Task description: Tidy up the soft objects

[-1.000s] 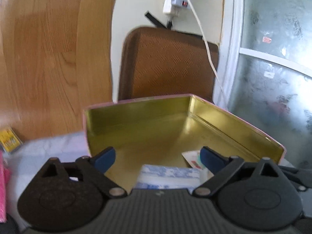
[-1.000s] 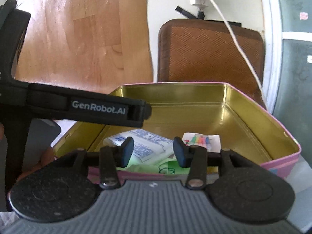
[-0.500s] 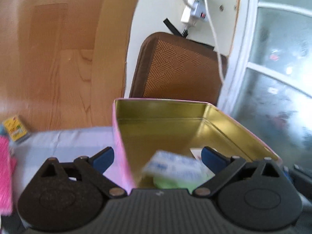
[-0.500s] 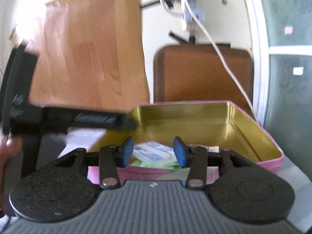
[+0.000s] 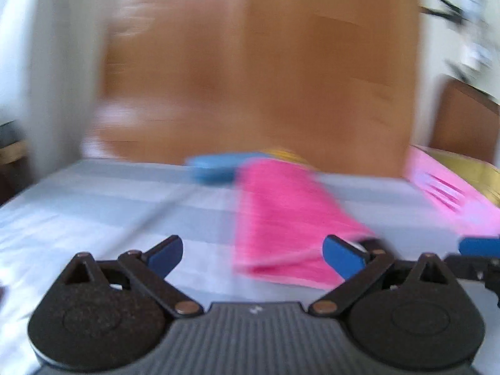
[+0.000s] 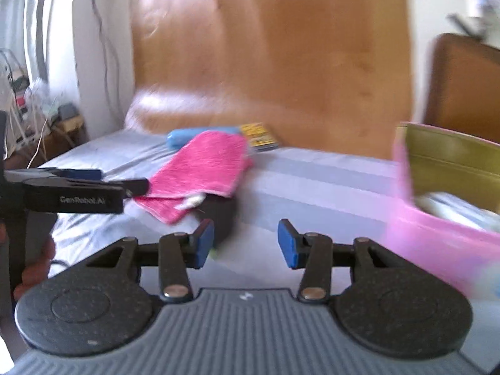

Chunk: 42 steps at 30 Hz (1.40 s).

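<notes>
A folded pink towel [image 5: 281,215] lies on the pale striped tablecloth [image 5: 118,206], just ahead of my left gripper [image 5: 253,253], which is open and empty. The towel shows in the right wrist view [image 6: 203,165] too, ahead and left of my right gripper [image 6: 247,240], also open and empty. The pink tin [image 6: 437,234] with a gold inside stands at the right and holds a blue-and-white packet [image 6: 456,206]. The tin's pink wall [image 5: 450,193] is at the far right of the blurred left wrist view.
A blue oblong object [image 6: 187,134] and a yellow packet [image 6: 259,134] lie beyond the towel by the wooden panel [image 6: 281,62]. A dark object [image 6: 218,215] sits under the towel's near edge. A brown chair back [image 6: 465,84] stands behind the tin. The left gripper's body [image 6: 72,190] is at left.
Both grippers have swung left, away from the tin and toward the pink towel. The right gripper's jaws have opened wider. The tin has shifted to the right edge of both views.
</notes>
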Each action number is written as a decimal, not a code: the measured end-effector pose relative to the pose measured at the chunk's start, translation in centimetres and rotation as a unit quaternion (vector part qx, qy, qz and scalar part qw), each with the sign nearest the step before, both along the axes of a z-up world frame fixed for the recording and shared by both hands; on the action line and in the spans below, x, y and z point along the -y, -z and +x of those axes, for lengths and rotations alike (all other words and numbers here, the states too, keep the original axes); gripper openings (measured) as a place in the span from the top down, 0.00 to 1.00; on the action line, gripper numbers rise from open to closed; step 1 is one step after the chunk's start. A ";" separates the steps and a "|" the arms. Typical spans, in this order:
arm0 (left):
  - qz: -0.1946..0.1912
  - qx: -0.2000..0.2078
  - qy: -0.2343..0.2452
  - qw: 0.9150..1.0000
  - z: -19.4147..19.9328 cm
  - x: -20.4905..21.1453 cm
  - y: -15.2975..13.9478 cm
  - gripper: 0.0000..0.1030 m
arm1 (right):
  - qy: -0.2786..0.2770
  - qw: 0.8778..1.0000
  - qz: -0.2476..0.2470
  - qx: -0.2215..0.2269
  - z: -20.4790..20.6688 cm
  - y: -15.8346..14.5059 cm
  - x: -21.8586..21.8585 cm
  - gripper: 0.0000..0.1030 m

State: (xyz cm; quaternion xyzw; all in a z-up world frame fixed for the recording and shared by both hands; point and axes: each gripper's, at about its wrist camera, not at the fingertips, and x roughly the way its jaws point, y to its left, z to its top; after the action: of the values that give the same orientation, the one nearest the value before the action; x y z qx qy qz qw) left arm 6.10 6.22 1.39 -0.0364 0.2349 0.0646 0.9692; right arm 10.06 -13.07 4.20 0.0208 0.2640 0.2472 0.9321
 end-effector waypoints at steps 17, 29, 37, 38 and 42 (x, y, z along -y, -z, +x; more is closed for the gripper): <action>-0.200 0.058 -0.115 0.971 -1.6 -8.7 0.9 0.03 | -0.070 0.996 -0.061 -0.014 8.0 -0.1 -13.7 0.96; -0.209 0.055 -0.076 0.973 -1.7 -8.4 0.8 0.03 | -0.189 0.979 -0.073 0.004 -7.6 -1.4 -3.5 0.96; -0.201 0.020 0.042 0.979 -2.6 -4.7 -0.2 0.00 | -0.084 0.995 -0.043 -0.035 -10.8 -0.1 4.5 0.67; -0.192 0.018 0.053 0.980 -2.6 -4.0 -0.5 0.01 | -0.078 0.996 -0.033 -0.036 -10.7 0.0 4.6 0.54; -0.124 -0.013 0.057 0.991 -2.2 -1.1 -1.7 0.01 | -0.094 0.995 -0.022 -0.027 -9.9 0.2 2.2 0.50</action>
State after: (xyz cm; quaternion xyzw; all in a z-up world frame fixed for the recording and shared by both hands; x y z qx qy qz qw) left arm 3.94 7.33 3.07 -0.1423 0.2557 -0.0201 0.9560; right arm 0.19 -15.25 4.01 -0.0183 0.2951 0.3269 0.8976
